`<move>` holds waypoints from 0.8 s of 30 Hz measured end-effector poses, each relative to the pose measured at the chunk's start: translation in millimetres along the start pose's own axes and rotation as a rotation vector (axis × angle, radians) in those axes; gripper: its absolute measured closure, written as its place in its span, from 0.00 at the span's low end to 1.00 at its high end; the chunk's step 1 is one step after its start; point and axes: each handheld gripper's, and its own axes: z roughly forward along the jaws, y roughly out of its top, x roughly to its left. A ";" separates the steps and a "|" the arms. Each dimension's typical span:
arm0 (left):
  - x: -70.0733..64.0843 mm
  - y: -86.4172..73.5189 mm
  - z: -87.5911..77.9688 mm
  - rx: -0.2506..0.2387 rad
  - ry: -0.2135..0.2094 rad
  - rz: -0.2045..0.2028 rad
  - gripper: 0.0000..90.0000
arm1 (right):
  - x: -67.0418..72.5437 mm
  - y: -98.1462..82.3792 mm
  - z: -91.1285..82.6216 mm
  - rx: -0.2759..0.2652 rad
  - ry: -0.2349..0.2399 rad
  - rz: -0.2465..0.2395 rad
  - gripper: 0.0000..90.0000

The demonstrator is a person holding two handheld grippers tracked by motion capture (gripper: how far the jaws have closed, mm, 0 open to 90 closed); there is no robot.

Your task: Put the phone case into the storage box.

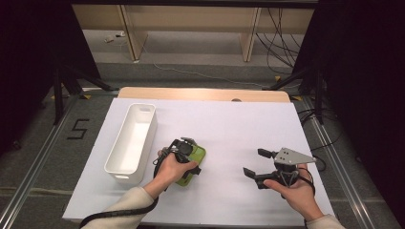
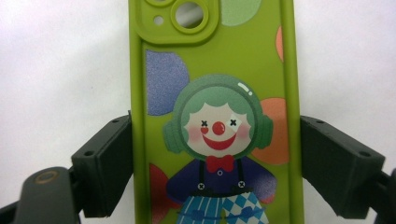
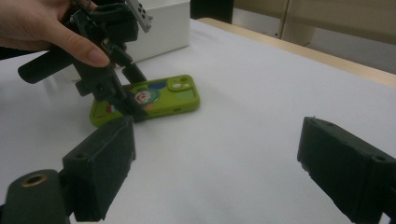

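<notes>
My left gripper [image 1: 187, 153] straddles the green clown-print phone case [image 2: 217, 112], which lies flat on the white table [image 1: 229, 129] at about seven o'clock from centre. The jaws are spread, left one touching its edge, right one just clear. I'd close squarely across the long sides. My right gripper [image 1: 256, 165] waits agape at four o'clock. Count: one case, one white plastic bin [image 1: 131, 140], two grippers.

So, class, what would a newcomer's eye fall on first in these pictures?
Probably the bright green phone case with its clown picture, lying flat on the white table between the left tool's jaws. Next, the long white bin to its left, and the right tool held open, apart.
</notes>
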 end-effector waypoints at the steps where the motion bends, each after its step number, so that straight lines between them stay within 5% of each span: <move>1: 0.2 0.2 -0.6 -0.002 -0.001 0.004 0.18 | 0.0 0.0 0.0 -0.001 0.000 0.000 0.14; 13: 0.8 3.2 -10.2 -0.097 0.003 -0.011 0.18 | -0.2 0.1 -0.4 -0.004 0.000 0.000 0.14; 24: 1.7 6.1 -25.5 -0.238 0.032 -0.033 0.18 | -0.4 0.2 -0.6 -0.004 0.000 -0.001 0.14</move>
